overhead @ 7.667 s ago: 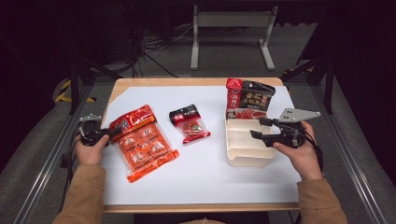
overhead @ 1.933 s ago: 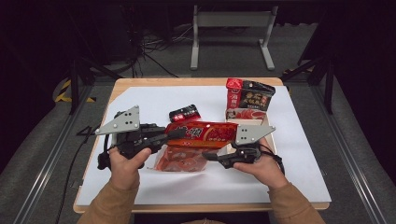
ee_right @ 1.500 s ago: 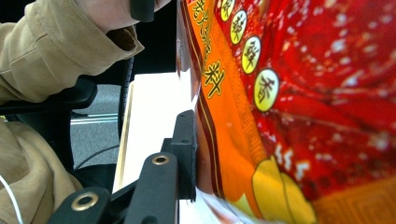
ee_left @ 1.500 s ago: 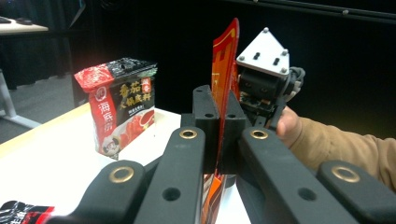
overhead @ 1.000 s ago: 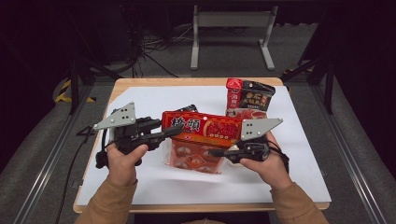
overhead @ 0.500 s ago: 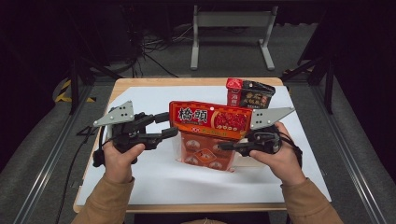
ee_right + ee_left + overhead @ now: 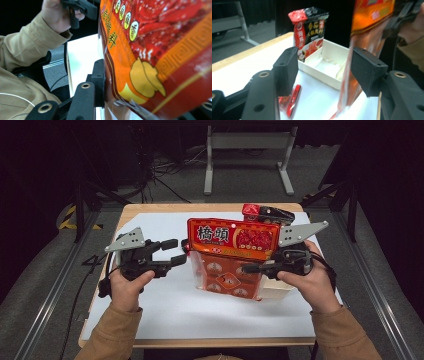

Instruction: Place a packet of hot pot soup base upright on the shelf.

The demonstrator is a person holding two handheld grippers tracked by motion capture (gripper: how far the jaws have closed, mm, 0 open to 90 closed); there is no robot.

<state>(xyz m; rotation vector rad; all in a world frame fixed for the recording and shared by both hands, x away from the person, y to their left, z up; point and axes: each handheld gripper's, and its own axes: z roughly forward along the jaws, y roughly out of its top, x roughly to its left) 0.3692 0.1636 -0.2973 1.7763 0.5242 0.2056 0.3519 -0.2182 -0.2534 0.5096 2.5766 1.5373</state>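
Note:
A large orange-red snack bag (image 7: 232, 255) hangs upright above the table's middle. My right gripper (image 7: 248, 268) is shut on its right side at mid-height. In the right gripper view the left jaw presses on the bag (image 7: 155, 50), and the bag hides the other jaw of my right gripper (image 7: 106, 83). My left gripper (image 7: 173, 252) stands open just left of the bag. Its jaws have just been opening, and its pads do not press on the bag. In the left gripper view the bag's edge (image 7: 345, 85) hangs by the right jaw of my left gripper (image 7: 325, 72).
A white open box (image 7: 324, 65) sits on the white sheet (image 7: 200, 315) behind the bag, also seen low right (image 7: 276, 292). A red-and-black pouch (image 7: 308, 30) stands at the box's far end (image 7: 265, 213). A small red packet (image 7: 293, 98) lies flat under my left gripper.
The right gripper has raised the bag upright and higher. The left gripper has let go of the bag's left edge, opened, and drawn back a little to the left.

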